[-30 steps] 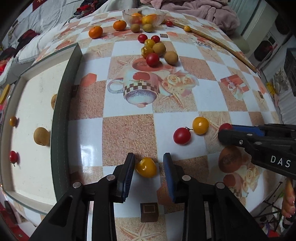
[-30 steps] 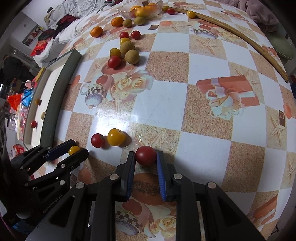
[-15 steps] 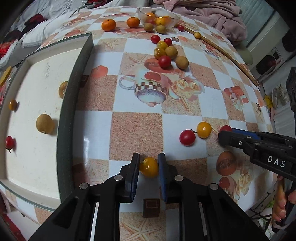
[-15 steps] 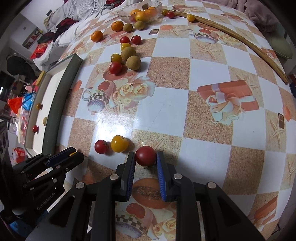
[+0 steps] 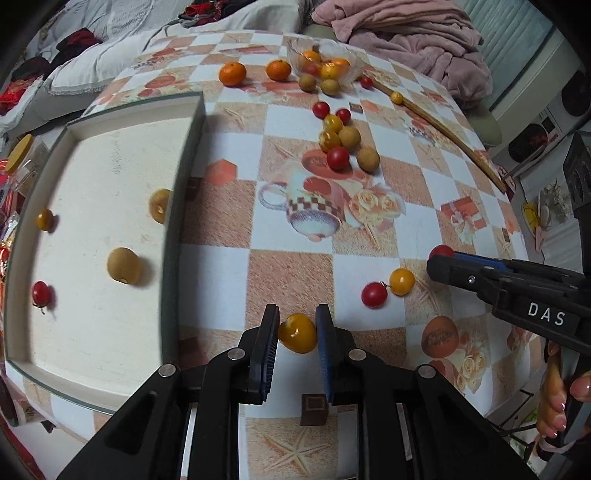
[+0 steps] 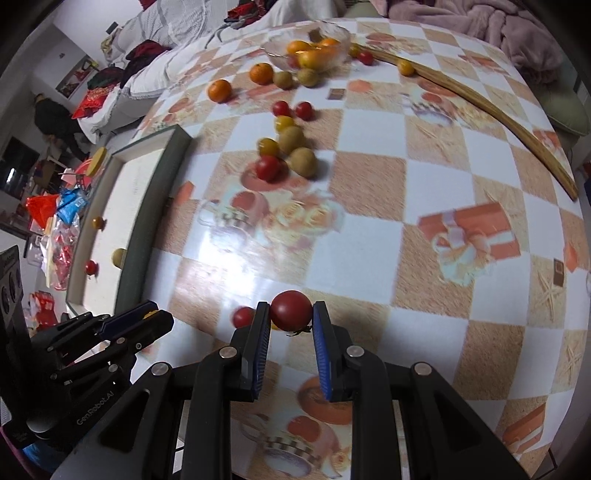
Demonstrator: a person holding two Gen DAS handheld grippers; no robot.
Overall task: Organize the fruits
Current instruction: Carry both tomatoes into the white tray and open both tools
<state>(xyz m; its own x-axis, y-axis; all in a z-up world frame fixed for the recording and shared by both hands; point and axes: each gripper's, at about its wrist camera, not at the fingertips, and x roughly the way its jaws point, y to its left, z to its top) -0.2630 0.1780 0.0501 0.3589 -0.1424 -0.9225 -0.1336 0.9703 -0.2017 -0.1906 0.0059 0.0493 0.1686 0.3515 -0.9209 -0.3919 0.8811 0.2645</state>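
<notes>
My left gripper [image 5: 296, 328] is shut on a yellow tomato [image 5: 298, 332] and holds it above the table. My right gripper [image 6: 291, 316] is shut on a red tomato [image 6: 291, 310], also lifted; it shows in the left wrist view [image 5: 441, 252]. A white tray [image 5: 92, 354] with a dark rim lies to the left and holds several small fruits, among them a brown longan [image 5: 123, 265] and a red tomato [image 5: 40, 293]. A red tomato [image 5: 374, 294] and a yellow one [image 5: 402, 281] lie loose between the grippers.
A cluster of tomatoes and longans [image 5: 341, 144] lies mid-table. A glass bowl [image 5: 325, 61] of fruit and two oranges [image 5: 232, 73] stand at the far side. A wooden stick [image 5: 443, 127] lies along the right edge. A pink blanket [image 5: 413, 33] lies beyond the table.
Both grippers have risen with their tomatoes and swung left toward the tray. The left gripper closed on the yellow tomato a second ago.
</notes>
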